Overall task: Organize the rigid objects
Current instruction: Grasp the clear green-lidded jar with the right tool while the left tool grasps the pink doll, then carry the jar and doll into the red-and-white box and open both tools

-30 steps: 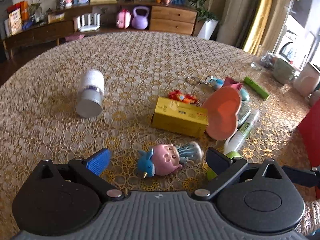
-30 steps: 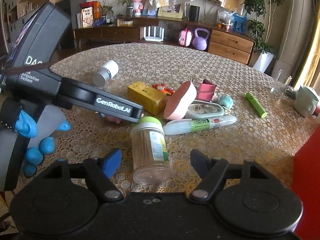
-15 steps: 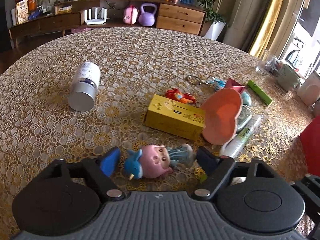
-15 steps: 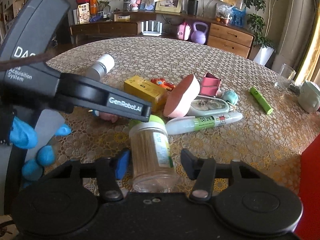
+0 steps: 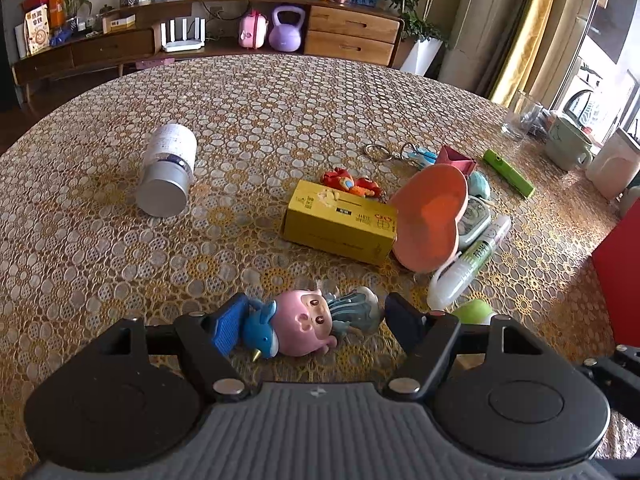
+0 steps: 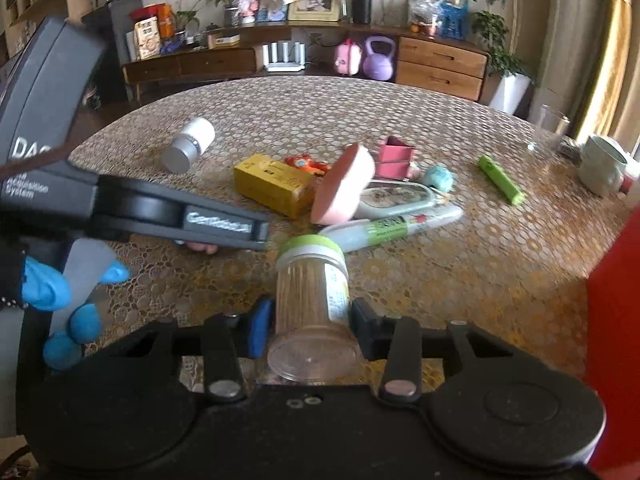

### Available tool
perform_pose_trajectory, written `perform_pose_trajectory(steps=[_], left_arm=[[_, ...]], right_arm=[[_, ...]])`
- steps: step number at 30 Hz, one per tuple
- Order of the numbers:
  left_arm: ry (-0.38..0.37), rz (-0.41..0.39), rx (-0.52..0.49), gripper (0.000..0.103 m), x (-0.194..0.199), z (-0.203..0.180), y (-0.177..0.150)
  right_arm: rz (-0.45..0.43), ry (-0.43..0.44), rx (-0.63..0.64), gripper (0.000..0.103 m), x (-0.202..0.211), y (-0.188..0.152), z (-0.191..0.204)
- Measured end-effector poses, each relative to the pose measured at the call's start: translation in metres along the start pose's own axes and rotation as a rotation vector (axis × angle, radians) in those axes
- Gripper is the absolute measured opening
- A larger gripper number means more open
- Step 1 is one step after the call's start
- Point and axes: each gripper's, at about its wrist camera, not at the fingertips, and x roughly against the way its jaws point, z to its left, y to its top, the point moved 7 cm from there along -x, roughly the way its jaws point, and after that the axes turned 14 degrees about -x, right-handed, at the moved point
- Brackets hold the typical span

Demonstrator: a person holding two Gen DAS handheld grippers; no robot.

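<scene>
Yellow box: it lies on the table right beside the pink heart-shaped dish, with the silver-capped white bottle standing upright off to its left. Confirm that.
Not quite. The white bottle lies on its side, as the left wrist view shows. The yellow box does lie beside the heart-shaped dish.

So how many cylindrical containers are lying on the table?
2: a toothpick jar between the right gripper's fingers, and a white bottle alone at far left. Others may be hidden.

Both the left gripper (image 5: 310,322) and right gripper (image 6: 312,320) tilt downward, jaws just closing in.
</scene>
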Motion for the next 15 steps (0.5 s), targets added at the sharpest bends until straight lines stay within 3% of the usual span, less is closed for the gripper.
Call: perform_pose_trajectory(steps=[7, 15], left_arm=[[-0.019, -0.029, -0.009, 0.075, 0.022, -0.005, 0.001], [-0.113, -0.106, -0.058, 0.075, 0.07, -0.038, 0.028]], right_arm=[[-0.052, 0.003, -0.072, 0.041, 0.038, 0.008, -0.02], [-0.141, -0.004, -0.147, 0.042, 0.095, 0.034, -0.05]])
